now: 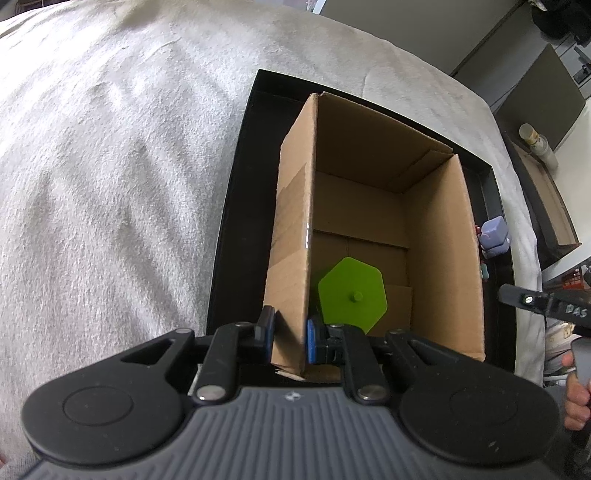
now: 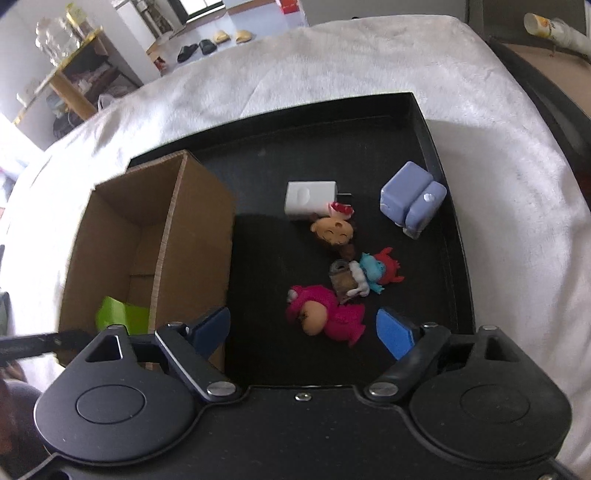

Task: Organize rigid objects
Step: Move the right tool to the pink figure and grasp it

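My left gripper (image 1: 290,338) is shut on the near left wall of an open cardboard box (image 1: 295,240) that stands in a black tray (image 1: 236,229). A green hexagonal piece (image 1: 351,291) lies on the box floor; it also shows in the right wrist view (image 2: 118,314). My right gripper (image 2: 303,332) is open and empty, low over the tray (image 2: 424,122), right of the box (image 2: 199,229). Between and just beyond its fingers lies a pink figure (image 2: 325,314). Further on lie a blue and red figure (image 2: 373,273), a smiling-face figure (image 2: 332,230), a white charger (image 2: 310,197) and a lilac block (image 2: 412,197).
The tray lies on a white fleece blanket (image 1: 110,166) over a bed. The right gripper's arm (image 1: 543,306) shows at the right edge of the left wrist view. A paper cup (image 2: 546,26) lies on a side table beyond the bed. Shelves and shoes stand far behind.
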### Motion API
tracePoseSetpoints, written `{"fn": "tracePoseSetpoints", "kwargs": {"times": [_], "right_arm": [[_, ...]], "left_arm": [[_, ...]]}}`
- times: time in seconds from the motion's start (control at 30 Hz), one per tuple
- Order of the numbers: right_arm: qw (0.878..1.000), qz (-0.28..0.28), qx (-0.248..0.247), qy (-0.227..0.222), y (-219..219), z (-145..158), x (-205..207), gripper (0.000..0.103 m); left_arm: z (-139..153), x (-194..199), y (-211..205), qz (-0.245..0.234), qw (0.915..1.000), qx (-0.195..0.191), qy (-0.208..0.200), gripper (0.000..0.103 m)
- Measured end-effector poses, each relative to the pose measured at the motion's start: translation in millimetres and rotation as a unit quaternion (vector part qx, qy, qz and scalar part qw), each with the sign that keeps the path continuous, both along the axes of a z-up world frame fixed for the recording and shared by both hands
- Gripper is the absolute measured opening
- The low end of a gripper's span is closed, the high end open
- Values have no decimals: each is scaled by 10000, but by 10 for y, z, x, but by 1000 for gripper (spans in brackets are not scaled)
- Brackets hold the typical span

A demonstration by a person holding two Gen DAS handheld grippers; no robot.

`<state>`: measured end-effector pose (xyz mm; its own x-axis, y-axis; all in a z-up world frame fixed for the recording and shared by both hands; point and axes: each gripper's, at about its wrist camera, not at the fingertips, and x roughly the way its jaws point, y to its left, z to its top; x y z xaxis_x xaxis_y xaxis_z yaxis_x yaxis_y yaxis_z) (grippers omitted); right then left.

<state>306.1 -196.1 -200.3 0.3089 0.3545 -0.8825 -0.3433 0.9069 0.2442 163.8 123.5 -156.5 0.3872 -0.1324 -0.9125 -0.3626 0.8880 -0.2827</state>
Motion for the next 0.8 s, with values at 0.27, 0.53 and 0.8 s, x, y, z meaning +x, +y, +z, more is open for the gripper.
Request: {"fn": "tracePoseSetpoints", "kwargs": {"times": [0.27,0.53,0.8], "right_arm": [[9992,284,-271,69,65,-235,101,72],[9933,763,-864,-64,270,-403,98,72],[9835,1194,-1361,-14,433,-576,38,55]], "left_arm": [[-20,43,-24,45,9999,59,70,15],[-41,69,-15,69,9999,46,77,15],[-43,69,-1,60,9999,34,79,15]]}}
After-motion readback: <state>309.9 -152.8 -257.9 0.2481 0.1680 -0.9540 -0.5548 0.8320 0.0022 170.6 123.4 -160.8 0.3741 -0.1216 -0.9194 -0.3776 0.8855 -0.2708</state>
